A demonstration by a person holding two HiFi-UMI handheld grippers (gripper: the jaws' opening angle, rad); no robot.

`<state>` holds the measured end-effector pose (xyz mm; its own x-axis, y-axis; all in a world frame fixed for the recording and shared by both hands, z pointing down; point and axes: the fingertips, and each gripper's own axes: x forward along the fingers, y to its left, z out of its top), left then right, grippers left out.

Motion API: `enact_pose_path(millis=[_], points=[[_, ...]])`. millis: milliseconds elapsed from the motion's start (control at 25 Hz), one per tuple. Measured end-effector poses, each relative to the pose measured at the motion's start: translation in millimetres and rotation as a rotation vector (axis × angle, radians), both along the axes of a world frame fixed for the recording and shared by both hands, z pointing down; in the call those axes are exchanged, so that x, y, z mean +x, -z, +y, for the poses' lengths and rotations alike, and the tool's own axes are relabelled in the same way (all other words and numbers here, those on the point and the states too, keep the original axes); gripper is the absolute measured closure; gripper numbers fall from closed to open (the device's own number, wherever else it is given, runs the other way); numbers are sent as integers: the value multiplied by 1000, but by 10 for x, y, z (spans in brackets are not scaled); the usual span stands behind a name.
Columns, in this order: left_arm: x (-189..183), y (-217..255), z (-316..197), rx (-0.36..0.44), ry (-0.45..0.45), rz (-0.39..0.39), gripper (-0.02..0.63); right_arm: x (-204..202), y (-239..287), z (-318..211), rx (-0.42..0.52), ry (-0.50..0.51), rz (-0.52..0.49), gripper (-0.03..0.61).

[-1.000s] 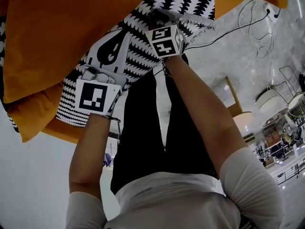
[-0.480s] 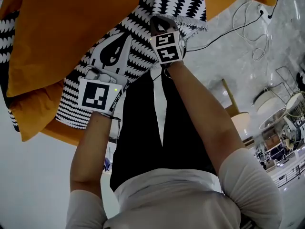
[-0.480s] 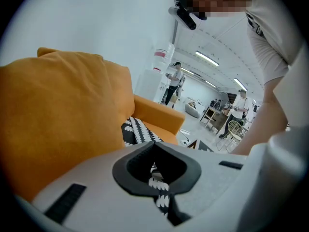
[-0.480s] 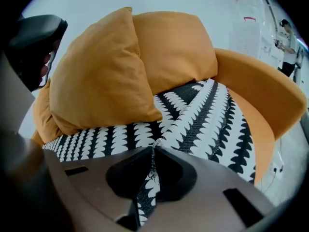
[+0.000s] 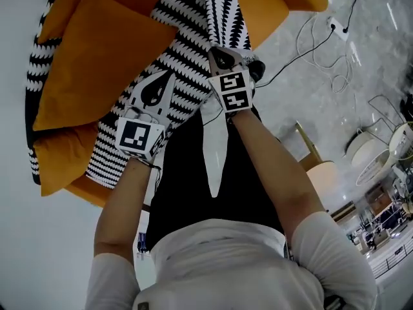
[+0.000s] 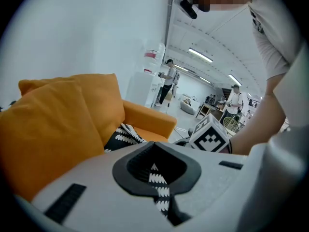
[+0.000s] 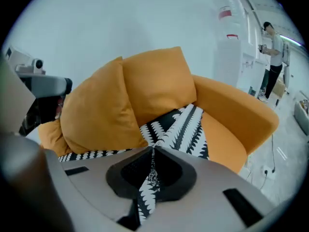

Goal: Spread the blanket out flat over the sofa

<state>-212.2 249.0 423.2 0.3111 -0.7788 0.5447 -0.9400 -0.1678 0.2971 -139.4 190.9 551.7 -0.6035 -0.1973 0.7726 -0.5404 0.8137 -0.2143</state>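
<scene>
The black-and-white zigzag blanket (image 5: 177,60) is lying bunched on the seat of the orange sofa (image 5: 274,8). It is running from the left middle of the head view up to the top centre. An orange cushion (image 5: 97,57) is resting on part of it at the upper left, and a second cushion (image 5: 61,154) is sitting below that.

I am pinching the blanket's near edge in both grippers. My right gripper (image 5: 223,57), just above the frame's centre, has just been closing its jaws. They are now clamping a narrow fold of the cloth, which is stretching away from them toward the top edge as a ridge. My left gripper (image 5: 153,90), lower and to the left, is gripping another fold. In the left gripper view a strip of the pattern is showing between its closed jaws.

Grey marble floor (image 5: 303,89) is filling the right side, with white cables (image 5: 326,41) trailing across its upper part.
</scene>
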Motion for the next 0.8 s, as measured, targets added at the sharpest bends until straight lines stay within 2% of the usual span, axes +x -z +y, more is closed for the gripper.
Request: enact_pose_path(millis=[280,400,600,800], points=[[655,144,-773,11,-20,-28,604,754,433,-759,59,-11,-86,543],[1091,150,-1220,14,-49,-30,604,1167,483,-1163,35,-51,-114,543],[1772,194,-1977,15,-70,-21,604,1779,514,-1934,21,-64,-132,543],[2179,207,-2575,33,-80,-15,604,2268,280,-2501,-51,-151,-145,545]])
